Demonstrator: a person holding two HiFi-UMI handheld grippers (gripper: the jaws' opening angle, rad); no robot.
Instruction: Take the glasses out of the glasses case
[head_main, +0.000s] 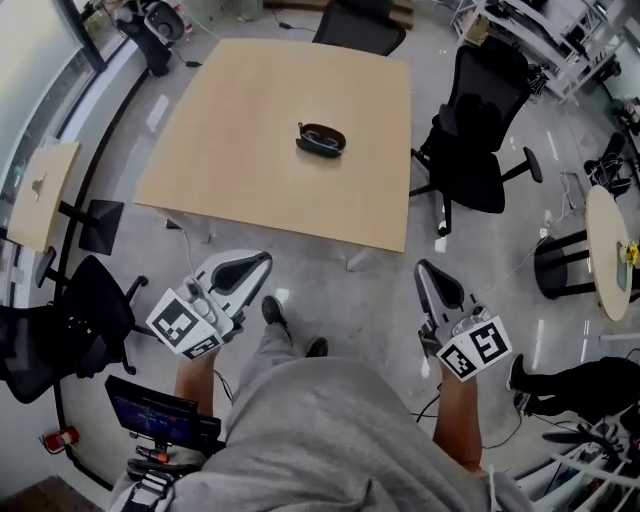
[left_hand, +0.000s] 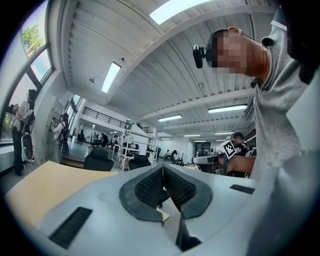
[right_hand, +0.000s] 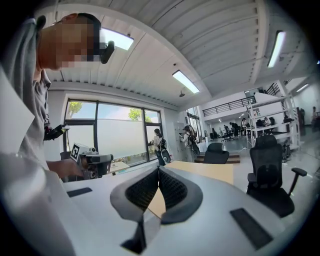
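A dark glasses case (head_main: 320, 139) lies alone near the middle of the light wooden table (head_main: 250, 120); it is too small to tell what is in it. Both grippers hang short of the table's near edge, above the floor, far from the case. My left gripper (head_main: 262, 258) points toward the table, and in the left gripper view (left_hand: 162, 166) its black ribbed pads meet with nothing between them. On the other side my right gripper (head_main: 424, 267) is likewise shut and empty in the right gripper view (right_hand: 158, 168). The tabletop (right_hand: 210, 171) shows beyond its jaws.
A black office chair (head_main: 480, 140) stands at the table's right side and another (head_main: 360, 25) at its far end. A third chair (head_main: 60, 330) and a small side table (head_main: 40, 190) are at the left. A round table (head_main: 610, 250) stands far right. A person's feet (head_main: 275, 310) are below.
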